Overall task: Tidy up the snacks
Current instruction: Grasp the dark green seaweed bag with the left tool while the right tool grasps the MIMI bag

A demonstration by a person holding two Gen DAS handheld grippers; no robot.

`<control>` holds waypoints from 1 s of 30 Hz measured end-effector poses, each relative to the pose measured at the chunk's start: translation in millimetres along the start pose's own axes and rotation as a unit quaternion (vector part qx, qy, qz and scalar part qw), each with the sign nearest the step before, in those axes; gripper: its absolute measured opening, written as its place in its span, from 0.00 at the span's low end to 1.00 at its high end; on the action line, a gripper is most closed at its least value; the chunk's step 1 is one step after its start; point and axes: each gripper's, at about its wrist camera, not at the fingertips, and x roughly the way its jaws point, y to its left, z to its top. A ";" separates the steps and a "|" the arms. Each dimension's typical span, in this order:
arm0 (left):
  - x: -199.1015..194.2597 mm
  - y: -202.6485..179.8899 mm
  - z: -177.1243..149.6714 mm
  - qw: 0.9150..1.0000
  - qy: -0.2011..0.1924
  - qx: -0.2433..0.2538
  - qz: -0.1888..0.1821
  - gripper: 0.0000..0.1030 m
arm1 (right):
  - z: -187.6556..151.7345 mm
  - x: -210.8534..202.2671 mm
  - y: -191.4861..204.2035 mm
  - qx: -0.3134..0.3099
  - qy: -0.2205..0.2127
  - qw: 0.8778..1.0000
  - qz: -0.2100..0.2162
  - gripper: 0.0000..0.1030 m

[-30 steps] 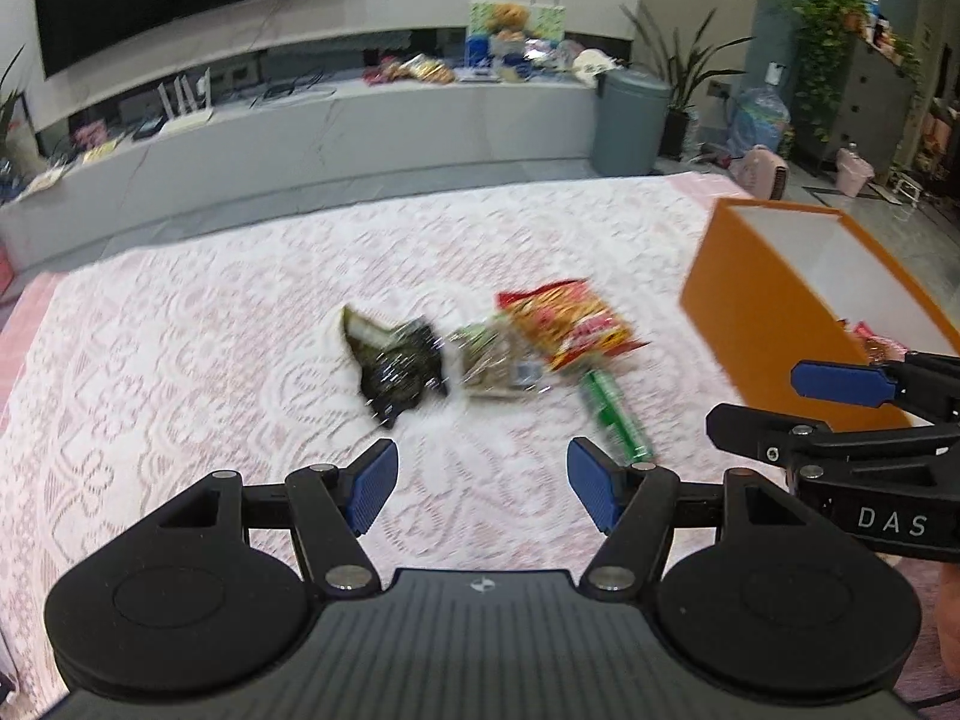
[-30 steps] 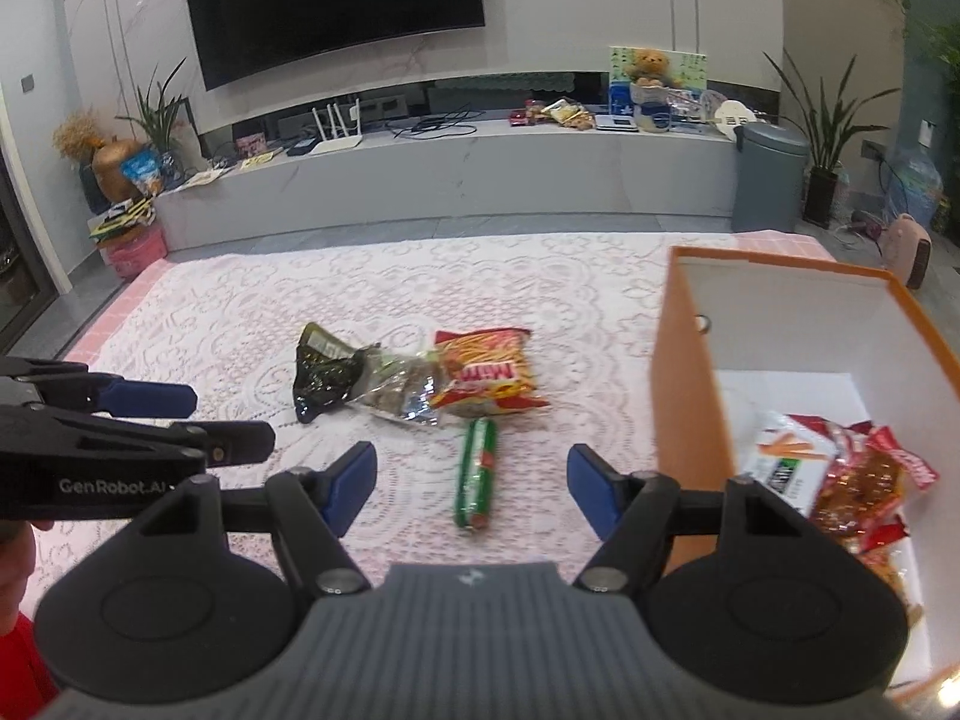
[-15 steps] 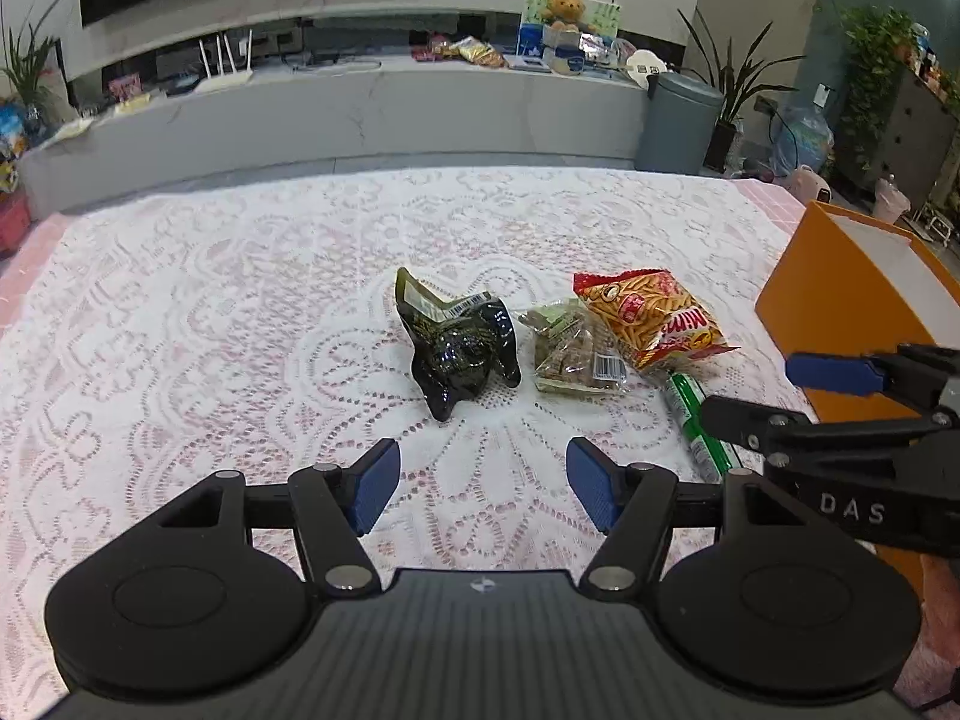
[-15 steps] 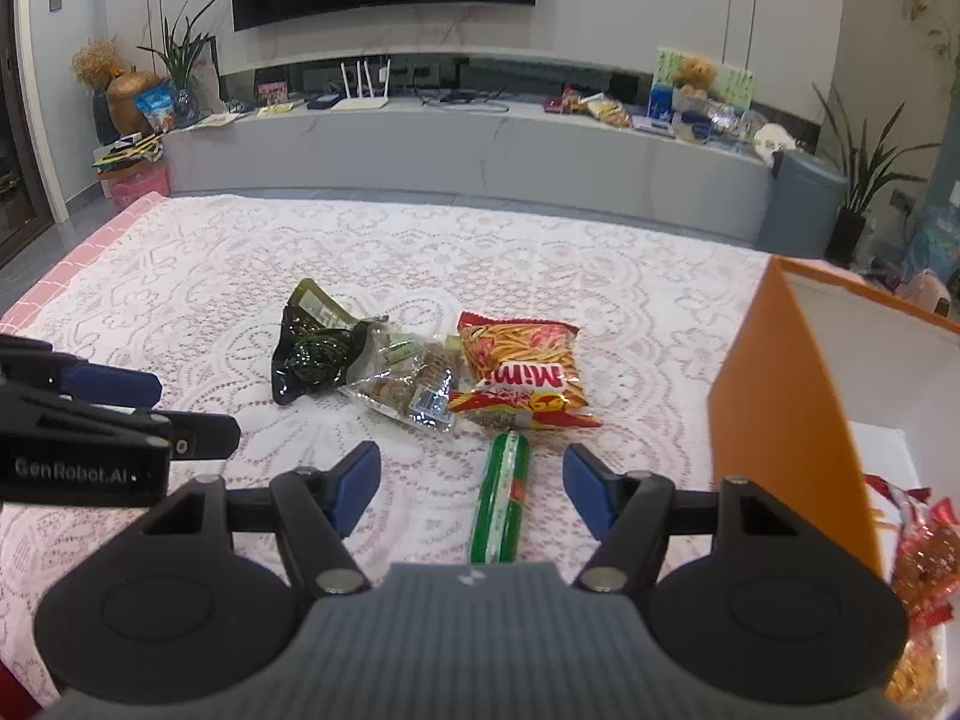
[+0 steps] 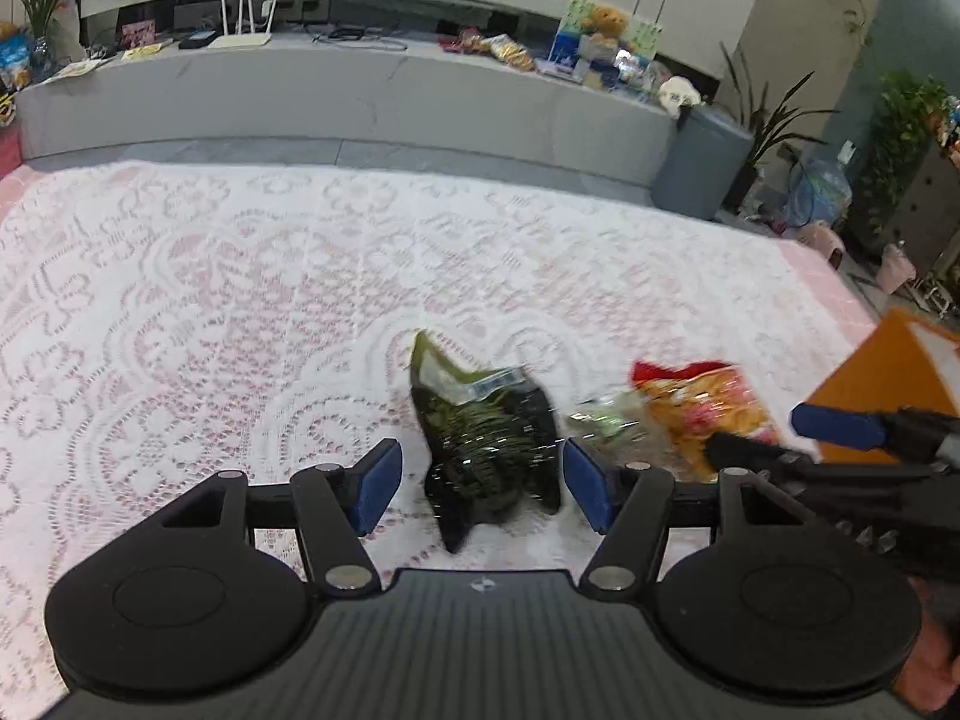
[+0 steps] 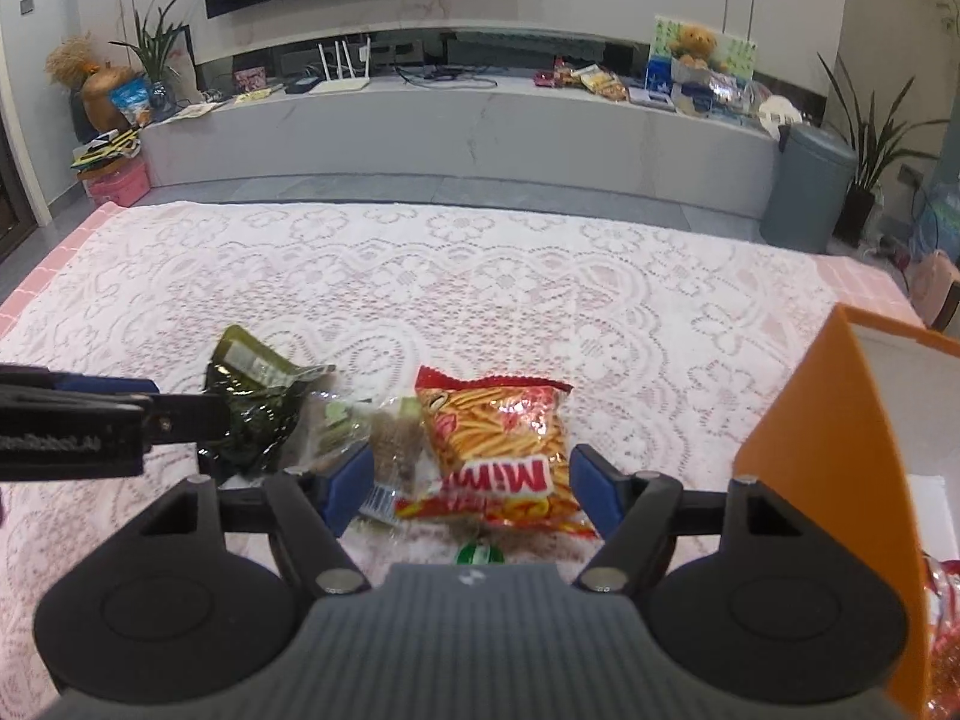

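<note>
Left gripper [image 5: 483,483], jaws apart and grasping nothing, straddles the dark green snack packet [image 5: 480,438] at lower centre. Right gripper [image 6: 468,489], likewise released, frames the red-orange chip bag [image 6: 498,450]; orange box [image 6: 840,456] at right edge.

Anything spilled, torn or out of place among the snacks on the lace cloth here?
Nothing spilled or visibly torn. Three packets lie in a loose overlapping heap on the lace tablecloth: a crumpled dark green packet, a clear packet and a red Mimi snack bag, label upside down to the camera. A green tube pokes out beneath. All remain outside the orange box.
</note>
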 end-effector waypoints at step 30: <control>17.8 -3.3 -13.2 0.999 -0.009 0.018 -0.025 0.61 | 3.7 39.2 -15.6 0.035 0.044 0.998 -0.039 0.62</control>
